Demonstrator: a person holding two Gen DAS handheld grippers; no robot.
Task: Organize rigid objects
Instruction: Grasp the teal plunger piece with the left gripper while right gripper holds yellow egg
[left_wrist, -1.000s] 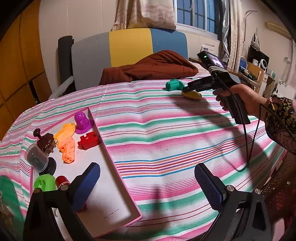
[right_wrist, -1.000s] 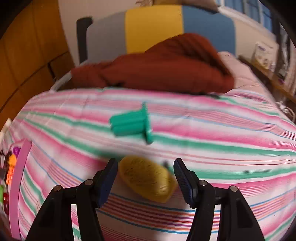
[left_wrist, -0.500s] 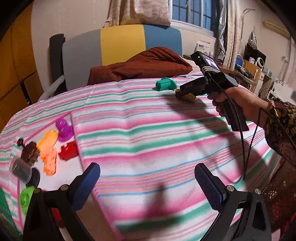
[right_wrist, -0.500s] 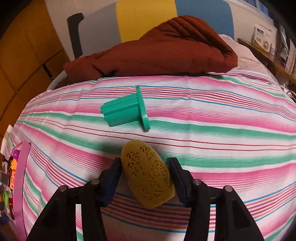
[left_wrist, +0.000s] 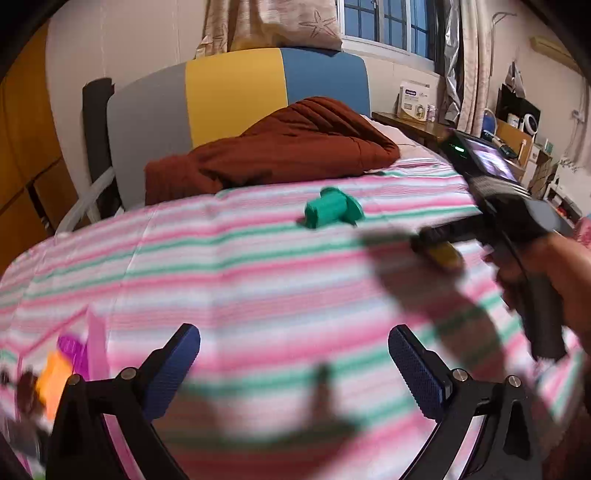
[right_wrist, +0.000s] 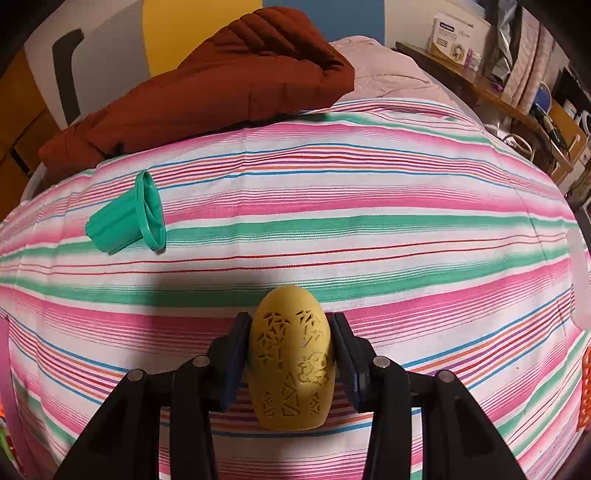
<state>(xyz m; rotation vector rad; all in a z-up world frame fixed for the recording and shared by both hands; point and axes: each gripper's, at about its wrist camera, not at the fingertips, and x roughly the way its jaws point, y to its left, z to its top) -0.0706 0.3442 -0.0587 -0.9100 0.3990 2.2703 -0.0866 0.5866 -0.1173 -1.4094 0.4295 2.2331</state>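
A bed covered in a pink, green and white striped cotton sheet (right_wrist: 369, 206) fills the room in front of me, and everything else sits on or against it. At its head a rust-brown quilted blanket (right_wrist: 221, 74) lies bunched in a heap on the sheet. Towards the foot, off the left edge, a pink-rimmed flat tray (left_wrist: 96, 347) shows only as a blur, with purple and orange plastic toys smeared inside it. On the sheet, between the blanket and the middle of the bed, a teal ribbed plastic cup with a wide flared rim (right_wrist: 125, 221) lies on its side. Nearer the foot, the right gripper (right_wrist: 291, 354) has just been closing and its dark pads now press both flanks of a mustard-yellow plastic egg with cut-out patterns (right_wrist: 291, 362), narrow end towards the blanket. The left gripper (left_wrist: 293, 369) hangs over bare sheet, blue pads spread wide with nothing between them.
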